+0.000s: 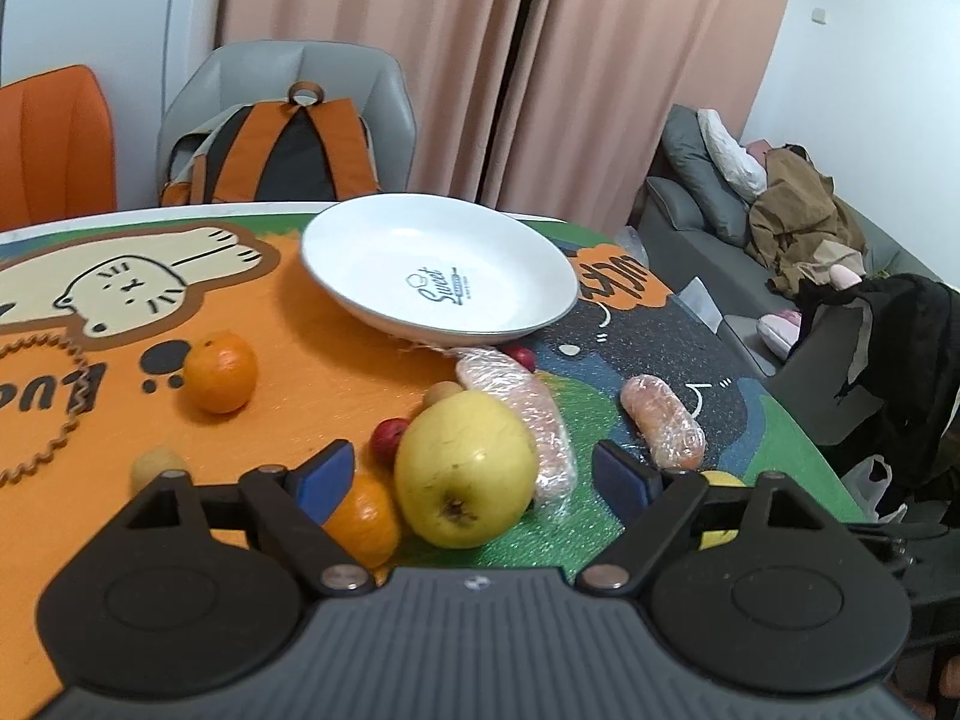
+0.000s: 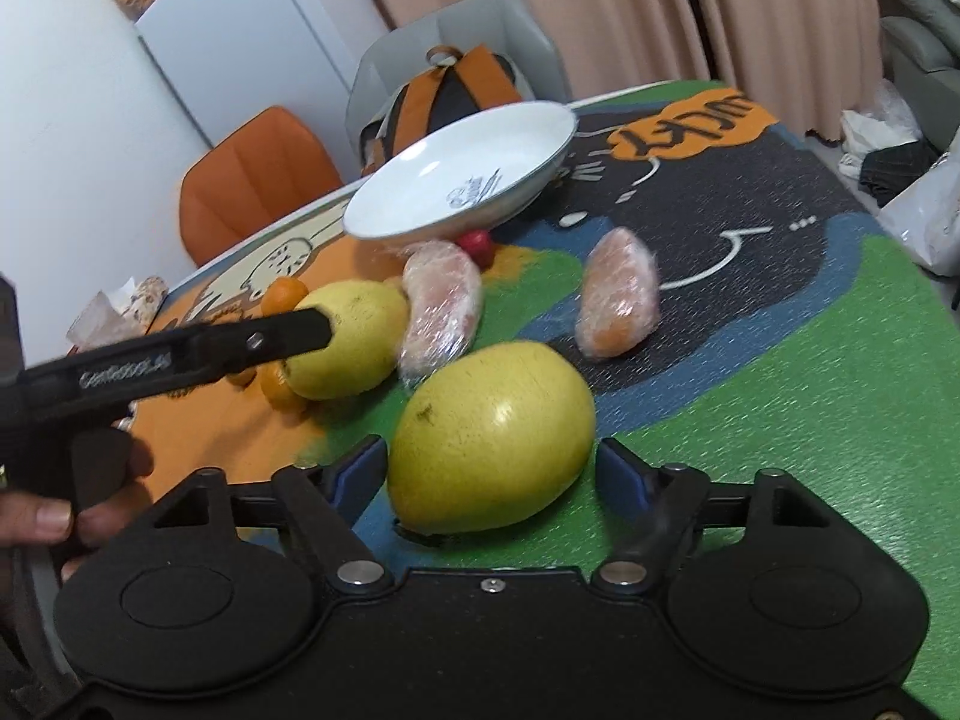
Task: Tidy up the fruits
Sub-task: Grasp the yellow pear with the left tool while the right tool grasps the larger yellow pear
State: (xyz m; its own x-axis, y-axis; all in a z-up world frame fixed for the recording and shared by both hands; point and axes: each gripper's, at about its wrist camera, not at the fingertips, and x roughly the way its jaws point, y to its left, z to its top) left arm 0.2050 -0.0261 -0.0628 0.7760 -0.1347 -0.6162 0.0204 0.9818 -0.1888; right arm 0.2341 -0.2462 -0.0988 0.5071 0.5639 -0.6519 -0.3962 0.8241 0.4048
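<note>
Both claws spread, not yet gripping – left claw (image 1: 474, 468) astride yellow apple (image 1: 465, 468), right claw (image 2: 492, 471) astride big yellow fruit (image 2: 492, 438) on table (image 2: 780, 420) – round skins may squirt sideways w/ off-centre squeeze, bumping wrapped pieces (image 2: 441, 306), missing plate (image 2: 384, 210).

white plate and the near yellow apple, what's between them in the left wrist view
A plastic-wrapped fruit piece and a small red fruit lie between the white plate and yellow apple.
</note>
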